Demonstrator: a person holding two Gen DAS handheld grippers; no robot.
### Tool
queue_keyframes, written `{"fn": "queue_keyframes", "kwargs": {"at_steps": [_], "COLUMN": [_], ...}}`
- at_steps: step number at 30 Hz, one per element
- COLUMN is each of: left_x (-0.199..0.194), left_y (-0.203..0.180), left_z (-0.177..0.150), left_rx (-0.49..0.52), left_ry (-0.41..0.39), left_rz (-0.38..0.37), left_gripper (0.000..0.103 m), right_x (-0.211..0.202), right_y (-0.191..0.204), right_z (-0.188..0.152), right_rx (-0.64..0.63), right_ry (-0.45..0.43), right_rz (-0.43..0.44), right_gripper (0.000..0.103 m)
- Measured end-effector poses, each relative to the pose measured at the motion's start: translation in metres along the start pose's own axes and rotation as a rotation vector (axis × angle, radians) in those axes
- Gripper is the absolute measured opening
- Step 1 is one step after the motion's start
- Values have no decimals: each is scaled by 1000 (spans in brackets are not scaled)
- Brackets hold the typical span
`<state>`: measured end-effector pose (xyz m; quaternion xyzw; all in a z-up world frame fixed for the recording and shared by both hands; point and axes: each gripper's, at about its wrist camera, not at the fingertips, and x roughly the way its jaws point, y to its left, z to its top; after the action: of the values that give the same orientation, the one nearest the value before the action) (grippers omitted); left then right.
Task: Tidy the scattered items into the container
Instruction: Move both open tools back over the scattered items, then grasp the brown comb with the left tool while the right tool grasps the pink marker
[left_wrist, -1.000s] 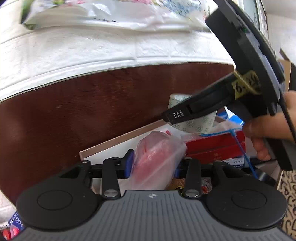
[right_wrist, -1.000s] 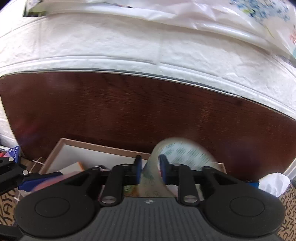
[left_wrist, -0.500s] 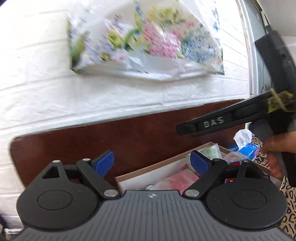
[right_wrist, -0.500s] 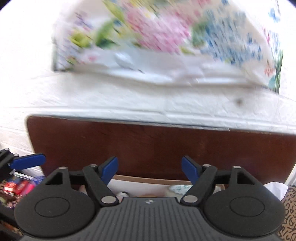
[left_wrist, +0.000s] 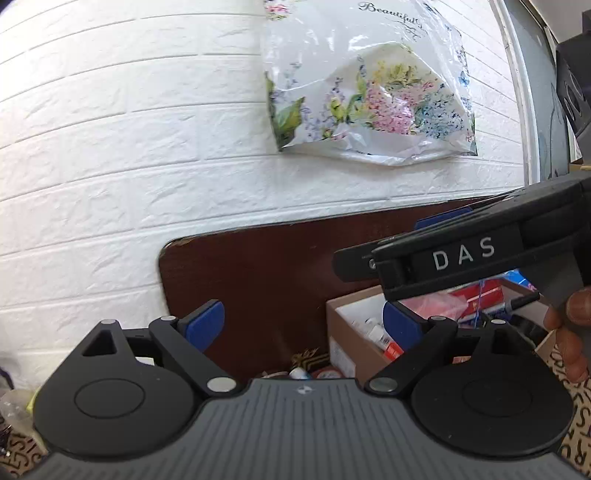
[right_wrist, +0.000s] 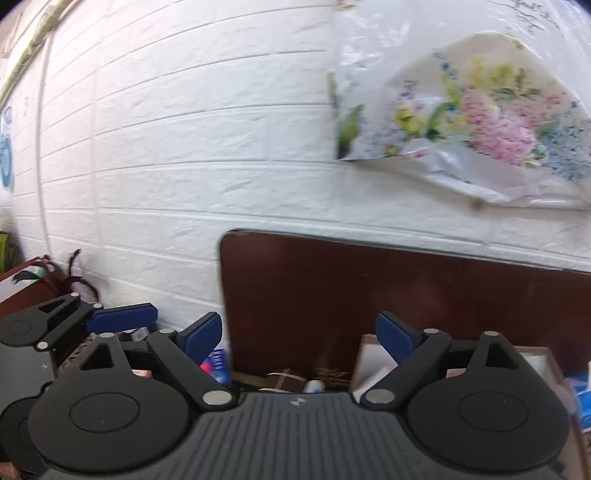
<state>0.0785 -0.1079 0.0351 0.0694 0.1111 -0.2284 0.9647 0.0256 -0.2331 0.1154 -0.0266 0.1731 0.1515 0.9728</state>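
My left gripper (left_wrist: 303, 325) is open and empty, raised and facing the wall. Low on the right stands the cardboard box (left_wrist: 341, 332), holding a pink plastic bag (left_wrist: 432, 304), a red packet (left_wrist: 484, 295) and small items. My right gripper (right_wrist: 299, 334) is open and empty too; its black body marked DAS (left_wrist: 461, 254) crosses the left wrist view above the box. The box corner (right_wrist: 369, 365) shows low in the right wrist view. The left gripper's blue pad (right_wrist: 122, 315) shows at the left there.
A dark brown board (left_wrist: 258, 280) leans against the white brick wall (left_wrist: 129, 147) behind the box. A flowered plastic bag (left_wrist: 369, 96) hangs on the wall. Small loose items (left_wrist: 303, 369) lie by the box's left side. A patterned mat (left_wrist: 576, 387) lies right.
Both grippers opened and let go, the left of the pink bag and the right of the tape roll, which dropped into the box. Both then lifted and swung left.
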Motion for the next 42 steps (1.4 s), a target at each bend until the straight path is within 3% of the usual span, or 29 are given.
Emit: {"fn": "queue_keyframes", "kwargs": {"at_steps": [7,14,24,32,36,42], "left_x": [-35,-65,-43,-12,2,10], "left_y": [37,61,78,114,139,158], "left_z": [-23,-76,-135,-135,-130,-143], "left_rx": [-39,-51,14,122,153,107], "left_ry": [3,51,197,190,236,288], "left_rz": [73,158,170,109,20,-52], "left_gripper": [97,98,98,97,97,93], "right_x": [-5,-9,32,62,79,109], "right_y": [47,80,97,104,103,104], "right_z": [-20,-65,-119,-121,-122,-124], "right_rx": [23,57,122,95,99,119], "right_ry": [-8,-5,104,138,152,184], "right_rz": [65,85,112,121,121,128], "right_gripper": [93,93,91,91,91,87]}}
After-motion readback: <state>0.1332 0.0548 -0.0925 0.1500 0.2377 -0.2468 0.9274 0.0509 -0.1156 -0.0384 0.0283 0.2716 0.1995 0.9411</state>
